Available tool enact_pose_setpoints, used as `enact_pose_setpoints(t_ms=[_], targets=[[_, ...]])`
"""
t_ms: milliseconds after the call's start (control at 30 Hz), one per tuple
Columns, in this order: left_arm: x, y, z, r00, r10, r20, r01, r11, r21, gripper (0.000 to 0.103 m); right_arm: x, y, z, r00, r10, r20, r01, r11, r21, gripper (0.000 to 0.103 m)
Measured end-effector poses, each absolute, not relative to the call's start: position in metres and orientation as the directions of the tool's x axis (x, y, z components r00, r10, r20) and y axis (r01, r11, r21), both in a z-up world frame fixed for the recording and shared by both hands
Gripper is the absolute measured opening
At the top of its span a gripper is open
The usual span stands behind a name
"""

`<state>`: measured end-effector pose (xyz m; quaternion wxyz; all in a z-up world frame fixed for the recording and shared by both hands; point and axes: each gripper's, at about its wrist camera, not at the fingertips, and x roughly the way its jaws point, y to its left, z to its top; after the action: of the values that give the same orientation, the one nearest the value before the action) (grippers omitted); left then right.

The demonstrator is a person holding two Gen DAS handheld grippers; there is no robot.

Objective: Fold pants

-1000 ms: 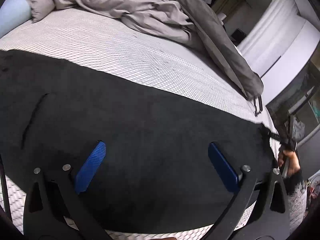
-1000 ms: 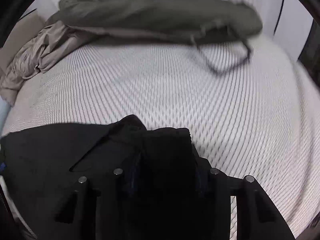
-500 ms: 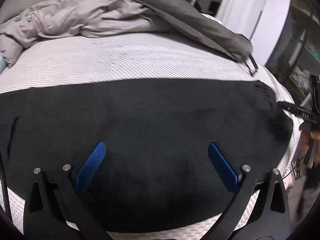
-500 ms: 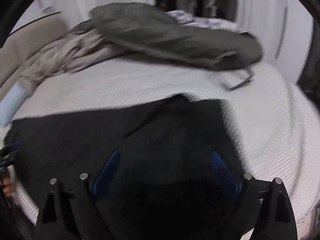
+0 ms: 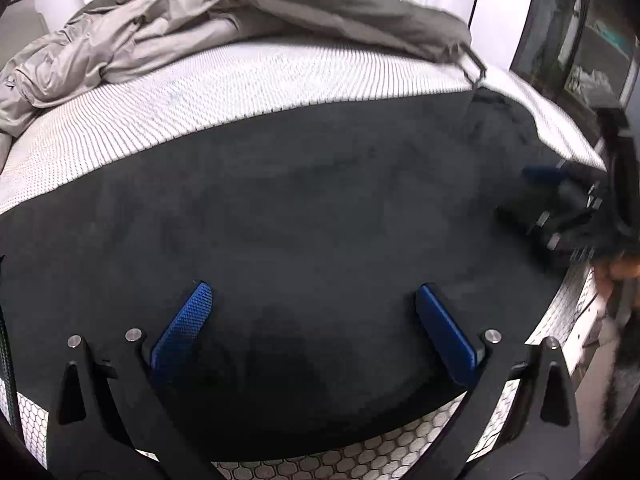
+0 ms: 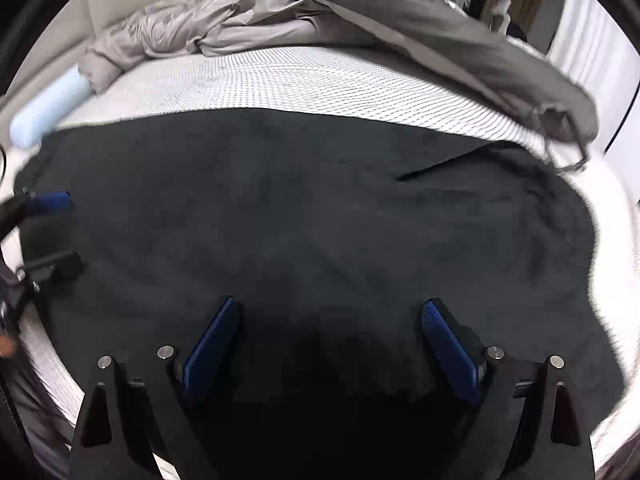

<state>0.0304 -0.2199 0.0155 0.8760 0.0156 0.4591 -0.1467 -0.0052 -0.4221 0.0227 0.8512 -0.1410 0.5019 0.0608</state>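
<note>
Black pants (image 5: 320,208) lie spread flat across the white patterned mattress (image 5: 240,92). In the left wrist view my left gripper (image 5: 313,289) hovers over the near part of the pants, open, with only cloth below its blue pads (image 5: 182,332). At the right edge my right gripper (image 5: 560,208) shows over the pants' end. The right wrist view shows the same pants (image 6: 320,200), with a slit pocket toward the right. My right gripper (image 6: 331,305) stands open above them, pinching nothing. My left gripper (image 6: 44,232) is at the far left, over the other end.
Crumpled beige bedding (image 6: 192,28) and a dark grey cover (image 6: 460,52) with a strap loop lie along the back of the bed. A pale blue roll (image 6: 48,108) sits at the left. The mattress edge (image 5: 360,456) runs just under my grippers. Furniture (image 5: 580,40) stands at the right.
My right gripper, shut on a bunched fold of the pants a second ago, has opened and the cloth now lies flat. Both views have swung sideways and rolled. The left gripper stayed open.
</note>
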Motion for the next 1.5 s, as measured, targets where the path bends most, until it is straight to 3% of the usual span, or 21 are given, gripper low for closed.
enact_pose_setpoints(t_ms=[100,167,233,300,433,533,667,767,833,933,1033,1067,1367,1500], targets=[[0.035,-0.216,0.007,0.521,-0.23,-0.822,0.265,0.959,-0.1,0.102,-0.006,-0.475,0.027,0.513,-0.252,-0.82,-0.097,0.933,-0.347,0.093],[0.037,-0.212,0.005,0.516,-0.228,-0.826,0.264,0.959,-0.1,0.102,-0.006,-0.518,0.022,0.477,-0.321,-0.818,0.032,0.937,-0.349,0.094],[0.038,-0.205,0.005,0.509,-0.235,-0.828,0.257,0.96,-0.115,0.102,-0.01,-0.539,0.025,0.471,-0.247,-0.847,0.088,0.968,-0.233,0.094],[0.041,-0.2,0.01,0.503,-0.244,-0.829,0.243,0.961,-0.135,0.101,-0.016,-0.535,0.037,0.498,-0.242,-0.832,0.116,0.97,-0.213,0.094],[0.059,-0.201,0.033,0.514,-0.294,-0.806,0.225,0.953,-0.205,0.1,-0.018,-0.487,0.059,0.554,-0.119,-0.824,0.005,0.99,-0.14,0.094],[0.088,-0.224,0.038,0.509,-0.282,-0.813,0.29,0.946,-0.147,0.1,0.001,-0.449,0.055,0.529,-0.019,-0.849,-0.078,0.994,-0.071,0.094],[0.117,-0.235,0.009,0.423,-0.252,-0.871,0.321,0.94,-0.116,0.082,0.036,-0.426,0.021,0.444,0.061,-0.894,-0.12,0.993,0.008,0.094],[0.118,-0.216,0.008,0.444,-0.232,-0.866,0.341,0.937,-0.076,0.079,0.042,-0.429,0.004,0.454,-0.099,-0.886,-0.147,0.972,-0.184,0.094],[0.121,-0.192,0.011,0.471,-0.177,-0.864,0.298,0.954,-0.033,0.079,0.037,-0.456,0.007,0.481,-0.217,-0.85,-0.077,0.955,-0.287,0.093],[0.127,-0.147,0.004,0.486,-0.113,-0.866,0.203,0.979,-0.014,0.083,0.032,-0.488,0.009,0.463,-0.107,-0.88,-0.098,0.98,-0.171,0.087],[0.126,-0.118,0.004,0.49,-0.118,-0.864,0.158,0.986,-0.045,0.082,0.033,-0.477,0.01,0.5,-0.274,-0.822,-0.095,0.926,-0.366,0.09],[0.123,-0.114,0.006,0.49,-0.125,-0.862,0.173,0.984,-0.045,0.082,0.031,-0.479,0.011,0.492,-0.279,-0.825,-0.087,0.927,-0.365,0.09],[0.142,-0.168,0.036,0.526,-0.13,-0.841,0.279,0.96,0.025,0.068,0.073,-0.406,0.024,0.489,0.017,-0.872,-0.147,0.987,-0.063,0.09],[0.178,-0.191,0.016,0.466,-0.156,-0.871,0.294,0.956,-0.014,0.06,0.122,-0.377,0.001,0.432,0.036,-0.901,-0.185,0.981,-0.049,0.09]])
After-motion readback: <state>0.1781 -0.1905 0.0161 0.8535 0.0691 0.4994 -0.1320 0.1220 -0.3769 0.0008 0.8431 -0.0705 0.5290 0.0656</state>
